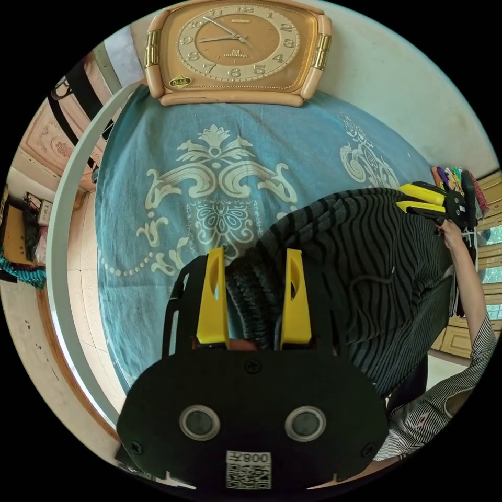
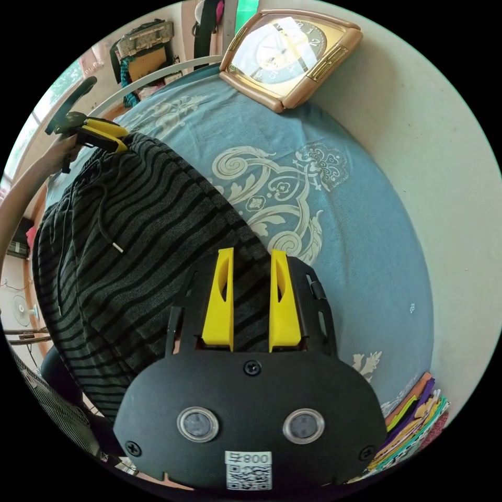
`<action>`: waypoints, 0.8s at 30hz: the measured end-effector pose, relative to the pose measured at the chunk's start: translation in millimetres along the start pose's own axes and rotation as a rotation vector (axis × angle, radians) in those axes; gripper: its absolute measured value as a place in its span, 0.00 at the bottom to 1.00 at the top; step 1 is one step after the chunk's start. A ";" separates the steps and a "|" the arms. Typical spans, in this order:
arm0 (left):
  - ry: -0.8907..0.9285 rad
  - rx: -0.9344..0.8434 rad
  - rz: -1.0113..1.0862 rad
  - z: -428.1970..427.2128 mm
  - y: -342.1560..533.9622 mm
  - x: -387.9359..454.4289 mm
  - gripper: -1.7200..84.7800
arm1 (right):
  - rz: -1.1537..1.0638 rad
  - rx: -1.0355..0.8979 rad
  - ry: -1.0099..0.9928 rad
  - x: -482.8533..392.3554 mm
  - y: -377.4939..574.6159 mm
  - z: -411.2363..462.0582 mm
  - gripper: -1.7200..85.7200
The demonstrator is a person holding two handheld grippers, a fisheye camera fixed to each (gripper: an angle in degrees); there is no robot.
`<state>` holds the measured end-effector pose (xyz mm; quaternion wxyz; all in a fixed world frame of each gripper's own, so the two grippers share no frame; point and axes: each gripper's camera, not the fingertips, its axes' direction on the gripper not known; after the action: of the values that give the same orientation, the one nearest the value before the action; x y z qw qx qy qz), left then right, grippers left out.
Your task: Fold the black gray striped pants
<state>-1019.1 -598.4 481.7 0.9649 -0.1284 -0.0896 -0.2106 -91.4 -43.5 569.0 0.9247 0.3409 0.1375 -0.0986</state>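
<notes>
Blue cloth (image 1: 172, 157) with white swirls covers one round table, and one pair of black and gray striped pants (image 1: 376, 272) lies on it, on the side far from the one big clock (image 1: 238, 49) by the wall. Two grippers hold the pants. The left gripper (image 1: 254, 293) has a bunched edge squeezed between its two yellow jaws. The right gripper (image 2: 252, 300) has the pants between its jaws too. One stack of colored sheets (image 2: 413, 423) sits near the table's edge.

Pants (image 1: 366, 272) black-gray striped; bedspread (image 1: 172, 172) blue, cream floral scrollwork; clock (image 1: 235, 47) peach-gold.
</notes>
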 end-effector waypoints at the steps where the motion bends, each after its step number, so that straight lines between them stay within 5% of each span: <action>1: -0.001 0.009 -0.004 -1.6 -0.6 -2.6 0.19 | 0.003 -0.016 -0.016 0.4 -0.8 2.1 0.14; 24: -0.120 0.123 0.101 -228.4 47.4 -24.2 0.05 | 0.099 0.108 -0.073 -40.3 89.3 -129.3 0.04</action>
<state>-993.3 -612.7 249.1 0.9733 -0.0857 -0.1536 -0.1476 -128.9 112.0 541.6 0.9131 0.3929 0.0814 -0.0723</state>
